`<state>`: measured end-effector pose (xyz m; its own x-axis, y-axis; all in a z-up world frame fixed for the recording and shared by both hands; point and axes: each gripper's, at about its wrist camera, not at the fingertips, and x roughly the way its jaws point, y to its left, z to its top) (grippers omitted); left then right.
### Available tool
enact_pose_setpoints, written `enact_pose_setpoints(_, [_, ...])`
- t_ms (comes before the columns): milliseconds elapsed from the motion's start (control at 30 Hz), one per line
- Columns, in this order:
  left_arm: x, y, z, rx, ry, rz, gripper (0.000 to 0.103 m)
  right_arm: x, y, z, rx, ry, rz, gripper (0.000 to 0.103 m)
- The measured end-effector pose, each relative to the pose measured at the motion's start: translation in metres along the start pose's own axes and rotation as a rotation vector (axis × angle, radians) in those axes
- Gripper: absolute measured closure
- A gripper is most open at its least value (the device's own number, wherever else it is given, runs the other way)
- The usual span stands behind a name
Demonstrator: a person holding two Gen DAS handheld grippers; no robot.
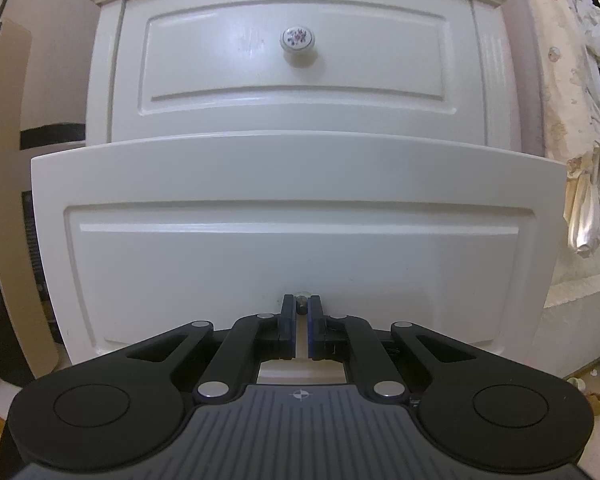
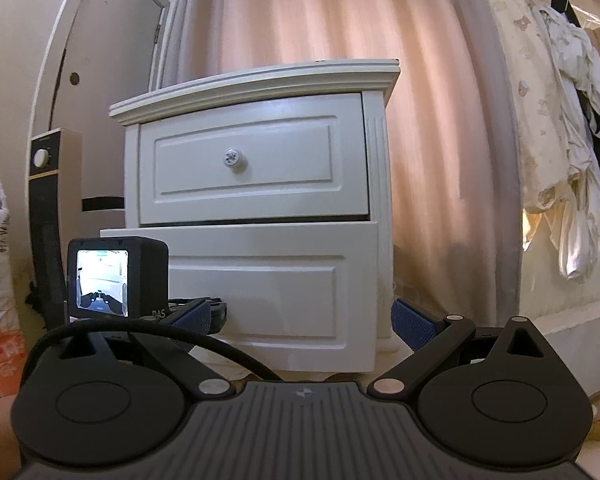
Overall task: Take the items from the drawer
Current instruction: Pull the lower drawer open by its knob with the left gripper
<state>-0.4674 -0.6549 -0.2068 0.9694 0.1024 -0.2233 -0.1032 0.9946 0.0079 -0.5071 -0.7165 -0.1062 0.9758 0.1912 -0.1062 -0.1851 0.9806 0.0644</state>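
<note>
Pink curtain (image 2: 300, 28) behind white nightstand (image 2: 256, 80), lower drawer (image 1: 300, 240) pulled out, left gripper (image 1: 301, 304) clamped on its knob (image 1: 301, 299), right gripper (image 2: 304, 320) spread wide, empty.

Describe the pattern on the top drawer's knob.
White knob with a small purple-pink floral print in the centre; clearest in the left wrist view.

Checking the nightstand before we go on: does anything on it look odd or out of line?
Only the lower drawer: it juts forward of the closed upper drawer, pulled out, with the left gripper shut on its knob. No damage visible.
</note>
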Motion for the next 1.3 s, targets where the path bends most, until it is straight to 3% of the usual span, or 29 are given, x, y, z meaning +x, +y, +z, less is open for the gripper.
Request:
enact_pose_setpoints(200, [-0.032, -0.002, 0.001, -0.002, -0.004, 0.007, 0.101, -0.016, 0.001, -0.007, 0.006, -0.001, 0.015, 0.0])
enact_pose_setpoints(267, [0.02, 0.037, 0.038, 0.001, -0.004, 0.008, 0.101, -0.021, 0.0, -0.008, 0.007, -0.002, 0.018, 0.0])
enact_pose_setpoints(333, [0.009, 0.025, 0.036, 0.0, -0.004, 0.011, 0.101, -0.025, -0.001, -0.009, 0.011, -0.006, 0.022, 0.0])
enact_pose_setpoints(567, [0.032, 0.052, 0.055, -0.011, 0.001, 0.01, 0.101, -0.033, 0.0, -0.011, 0.006, -0.01, 0.043, 0.0])
enact_pose_setpoints(1033, [0.0, 0.047, 0.04, -0.004, 0.016, 0.0, 0.1, -0.038, -0.006, -0.014, 0.013, -0.007, 0.039, 0.0])
enact_pose_setpoints(1067, [-0.002, 0.048, 0.04, 0.001, 0.02, 0.004, 0.097, -0.037, -0.006, -0.014, 0.013, -0.006, 0.039, 0.0])
enact_pose_setpoints(1133, [-0.009, 0.048, 0.041, 0.009, 0.031, 0.014, 0.068, -0.035, -0.007, -0.013, 0.012, -0.006, 0.037, 0.0])
enact_pose_setpoints(1167, [-0.015, 0.049, 0.042, 0.013, 0.028, 0.012, 0.034, -0.034, -0.007, -0.013, 0.011, -0.006, 0.036, 0.0])
enact_pose_setpoints(1200, [-0.021, 0.049, 0.046, 0.026, 0.02, 0.01, 0.014, -0.033, -0.007, -0.012, 0.011, -0.004, 0.033, 0.0])
enact_pose_setpoints(1300, [-0.023, 0.064, 0.063, 0.031, -0.02, 0.064, 0.0, -0.03, -0.01, -0.005, 0.024, 0.009, 0.03, 0.0])
